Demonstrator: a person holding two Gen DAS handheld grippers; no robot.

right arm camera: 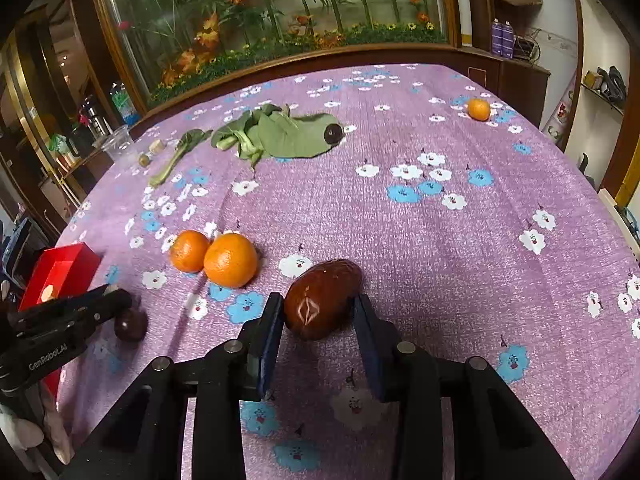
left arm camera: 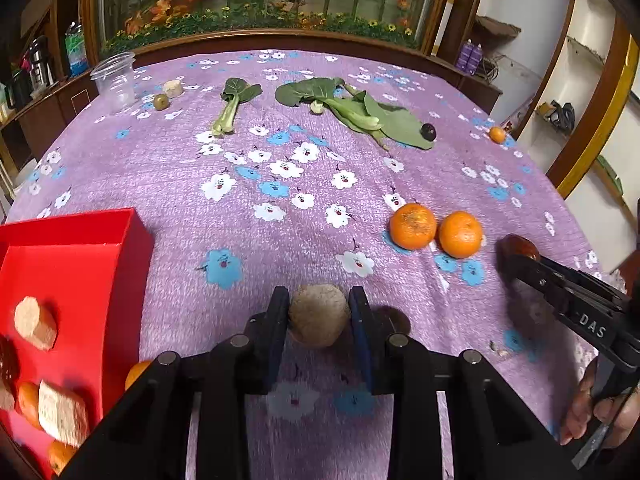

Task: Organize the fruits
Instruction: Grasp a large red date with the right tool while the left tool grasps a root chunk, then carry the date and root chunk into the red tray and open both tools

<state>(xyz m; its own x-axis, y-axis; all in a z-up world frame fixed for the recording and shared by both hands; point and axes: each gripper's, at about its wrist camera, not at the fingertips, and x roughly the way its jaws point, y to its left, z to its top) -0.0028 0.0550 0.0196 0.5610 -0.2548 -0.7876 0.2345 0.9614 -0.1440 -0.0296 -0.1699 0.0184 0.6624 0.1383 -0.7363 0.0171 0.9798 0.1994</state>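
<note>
Left claw [left arm camera: 319, 316]: pinching a round tan fruit [left arm camera: 319, 315], lower centre, no clear long axis. Right claw [right arm camera: 319, 314]: pinching a brown oval fruit [right arm camera: 323, 298], long axis running lower left to upper right. Two oranges [right arm camera: 216, 258] upper left of it; red box [left arm camera: 76, 280] at left edge on the worktop [left arm camera: 280, 208].

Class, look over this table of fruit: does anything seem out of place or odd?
Yes: leafy greens lie loose on the tablecloth among the fruit, and one small orange sits alone near the far edge.

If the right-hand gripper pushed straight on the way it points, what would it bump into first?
Nothing new: the right gripper is already closed on the brown fruit. Beyond it there seems to be only bare purple tablecloth, though depth is hard to judge.
</note>
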